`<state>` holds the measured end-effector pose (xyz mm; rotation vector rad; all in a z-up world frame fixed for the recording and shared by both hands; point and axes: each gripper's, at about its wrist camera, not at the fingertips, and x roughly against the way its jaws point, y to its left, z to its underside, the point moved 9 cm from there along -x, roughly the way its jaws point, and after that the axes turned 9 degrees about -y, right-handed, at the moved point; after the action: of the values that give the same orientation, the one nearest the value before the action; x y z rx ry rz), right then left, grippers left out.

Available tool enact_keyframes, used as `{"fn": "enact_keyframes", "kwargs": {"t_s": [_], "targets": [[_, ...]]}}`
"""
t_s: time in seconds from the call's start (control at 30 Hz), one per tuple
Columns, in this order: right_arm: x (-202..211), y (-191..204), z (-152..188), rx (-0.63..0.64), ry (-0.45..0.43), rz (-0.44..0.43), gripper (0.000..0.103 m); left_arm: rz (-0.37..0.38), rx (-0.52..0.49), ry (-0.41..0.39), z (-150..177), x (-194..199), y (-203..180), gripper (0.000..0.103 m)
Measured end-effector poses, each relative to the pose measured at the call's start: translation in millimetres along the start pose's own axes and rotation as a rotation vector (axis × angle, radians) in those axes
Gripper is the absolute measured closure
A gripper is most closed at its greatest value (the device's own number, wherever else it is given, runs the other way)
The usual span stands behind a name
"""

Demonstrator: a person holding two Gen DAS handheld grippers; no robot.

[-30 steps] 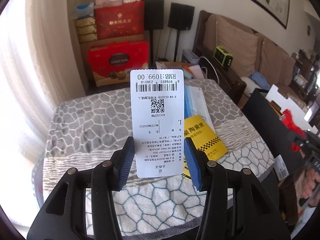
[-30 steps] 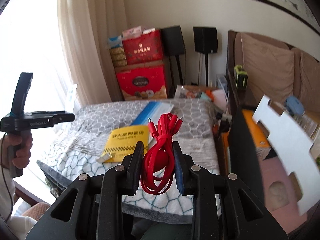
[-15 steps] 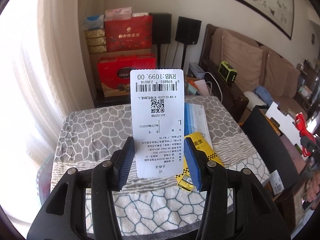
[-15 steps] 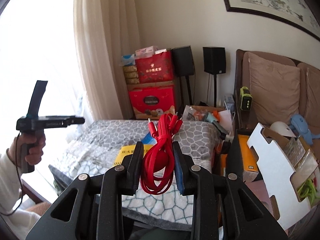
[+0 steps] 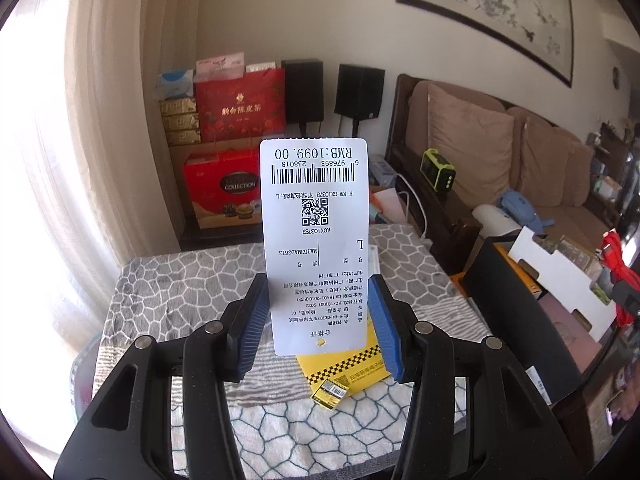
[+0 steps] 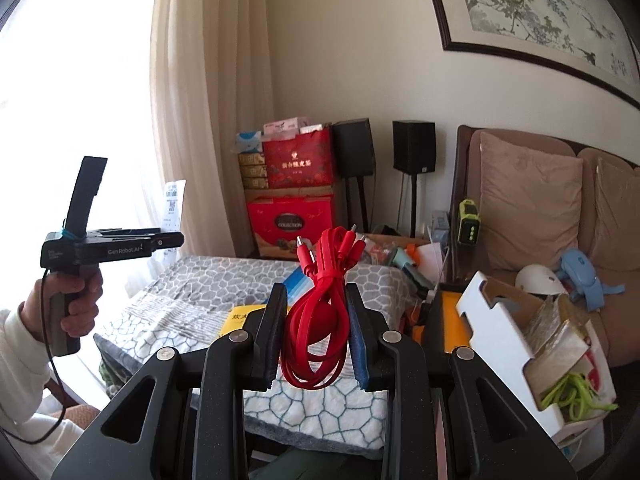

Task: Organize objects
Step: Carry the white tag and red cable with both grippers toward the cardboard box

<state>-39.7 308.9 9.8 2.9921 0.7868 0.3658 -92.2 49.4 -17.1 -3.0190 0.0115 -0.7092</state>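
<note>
Both grippers are rising off the grey-and-white stone-patterned blanket (image 5: 180,292); the bed sits lower in both views than a second back, more wall and framed painting (image 5: 492,12) showing.

Left gripper (image 5: 318,320): jaws part-open, pinching the edges of a white rectangular paper price tag (image 5: 316,240), upright, at 12 o'clock.

Right gripper (image 6: 316,328): jaws narrower, clamping a coiled red flat cable (image 6: 316,320), plugs up at 12 o'clock.

A yellow booklet (image 5: 348,364) is lying on the blanket, 5 o'clock of the tag.

Judgement: pick-up done, carry starting; the open black box with white cardboard insert (image 6: 504,320), 3 o'clock of the cable, is looking like the likely drop-off.
</note>
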Motion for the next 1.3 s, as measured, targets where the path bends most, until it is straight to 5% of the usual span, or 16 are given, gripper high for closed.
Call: {"fn": "enact_keyframes", "kwargs": {"t_s": [0.27,0.53,0.73,1.3], "targets": [[17,-14,-8,0.038,-0.024,0.068,0.075,0.06,-0.048,-0.048,-20,18,-26,0.057],[17,-18,-10,0.036,-0.032,0.074,0.075,-0.017,-0.144,-0.081,-19,13,-41,0.057],[22,-31,-12,0.019,-0.049,0.11,0.075,0.021,-0.169,-0.089,-18,10,-59,0.057],[44,-55,-24,-0.014,-0.105,0.178,0.075,0.083,-0.104,-0.109,-36,14,-65,0.056]]}}
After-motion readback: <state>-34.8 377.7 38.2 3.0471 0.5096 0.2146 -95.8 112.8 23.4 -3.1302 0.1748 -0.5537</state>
